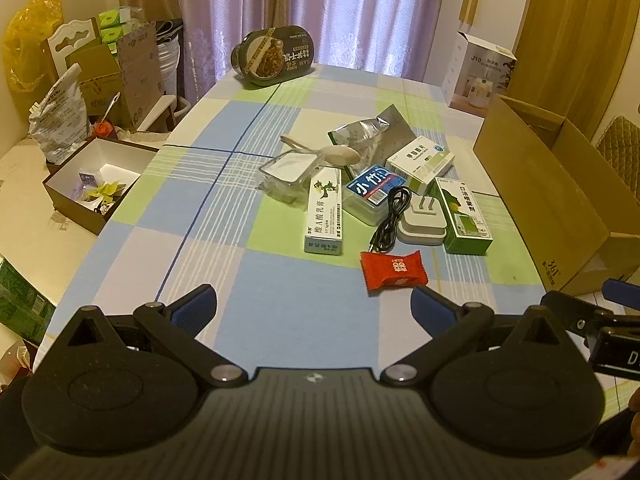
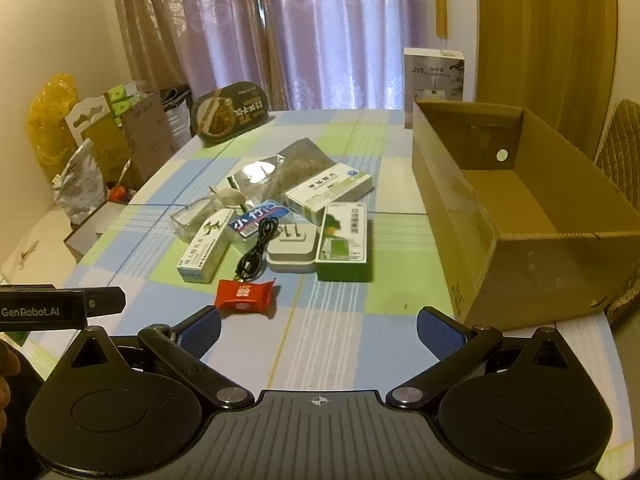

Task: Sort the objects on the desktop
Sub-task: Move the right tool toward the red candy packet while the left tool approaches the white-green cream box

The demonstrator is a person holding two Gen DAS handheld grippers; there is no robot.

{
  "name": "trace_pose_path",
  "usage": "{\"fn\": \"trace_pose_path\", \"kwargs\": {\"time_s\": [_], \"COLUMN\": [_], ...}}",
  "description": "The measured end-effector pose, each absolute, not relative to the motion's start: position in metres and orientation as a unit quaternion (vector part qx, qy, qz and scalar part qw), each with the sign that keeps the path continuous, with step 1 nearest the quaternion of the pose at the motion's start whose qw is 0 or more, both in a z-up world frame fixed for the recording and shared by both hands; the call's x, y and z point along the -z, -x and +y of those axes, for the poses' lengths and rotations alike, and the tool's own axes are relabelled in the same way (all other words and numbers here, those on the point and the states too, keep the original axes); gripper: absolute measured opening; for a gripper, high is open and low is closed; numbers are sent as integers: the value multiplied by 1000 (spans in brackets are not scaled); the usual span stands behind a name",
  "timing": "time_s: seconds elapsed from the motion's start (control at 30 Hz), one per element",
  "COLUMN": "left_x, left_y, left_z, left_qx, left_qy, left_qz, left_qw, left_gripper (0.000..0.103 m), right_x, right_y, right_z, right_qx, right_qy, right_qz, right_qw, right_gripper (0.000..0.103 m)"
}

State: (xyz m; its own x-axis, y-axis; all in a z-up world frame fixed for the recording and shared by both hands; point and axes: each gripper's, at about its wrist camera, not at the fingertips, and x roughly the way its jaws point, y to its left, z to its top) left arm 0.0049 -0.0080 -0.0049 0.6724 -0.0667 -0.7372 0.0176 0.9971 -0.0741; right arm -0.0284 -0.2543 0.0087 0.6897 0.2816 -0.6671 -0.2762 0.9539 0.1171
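Both tools are held low at the bottom of their frames with nothing between the fingers. The left gripper (image 1: 314, 308) is spread wide, its blue pads (image 1: 196, 307) well apart over the checked tablecloth (image 1: 280, 320). The right gripper (image 2: 319, 330) is likewise spread wide and empty.

A cluster of small objects is seen in the middle of both views. In the left wrist view, a red candy wrapper (image 1: 393, 270) is found just above the right finger, nearest the tool. Above it, a coiled black cable (image 1: 393, 216) lies beside a white plug adapter (image 1: 423, 222), which touches a green box (image 1: 464, 218) at its right. A long white tube box (image 1: 325, 216) is placed left of centre, with a blue-labelled case (image 1: 370, 194) between it and the adapter. A clear plastic container (image 1: 286, 172), a spoon (image 1: 340, 155), a silver foil pouch (image 1: 368, 132) and a white medicine box (image 1: 422, 162) are grouped further up.

An open cardboard box (image 2: 520, 264) is seen at the right of the right wrist view, its inside bare. A dark oval meal container (image 1: 276, 56) is propped at the upper centre of the left wrist view, and a white product box (image 1: 478, 74) is stood at the upper right.
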Motion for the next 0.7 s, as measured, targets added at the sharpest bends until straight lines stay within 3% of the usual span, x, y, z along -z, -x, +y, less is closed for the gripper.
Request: {"fn": "trace_pose_path", "kwargs": {"time_s": [0.7], "left_x": [19], "left_y": [-34], "left_z": [-3], "left_qx": [56], "left_qy": [0], "left_qz": [401], "left_qw": [914], "left_gripper": [101], "right_x": [15], "right_y": [6], "right_z": [-257], "right_qx": [-152], "right_qy": [5], "right_qz": [381], "right_qw": [912], "right_gripper": [101]}}
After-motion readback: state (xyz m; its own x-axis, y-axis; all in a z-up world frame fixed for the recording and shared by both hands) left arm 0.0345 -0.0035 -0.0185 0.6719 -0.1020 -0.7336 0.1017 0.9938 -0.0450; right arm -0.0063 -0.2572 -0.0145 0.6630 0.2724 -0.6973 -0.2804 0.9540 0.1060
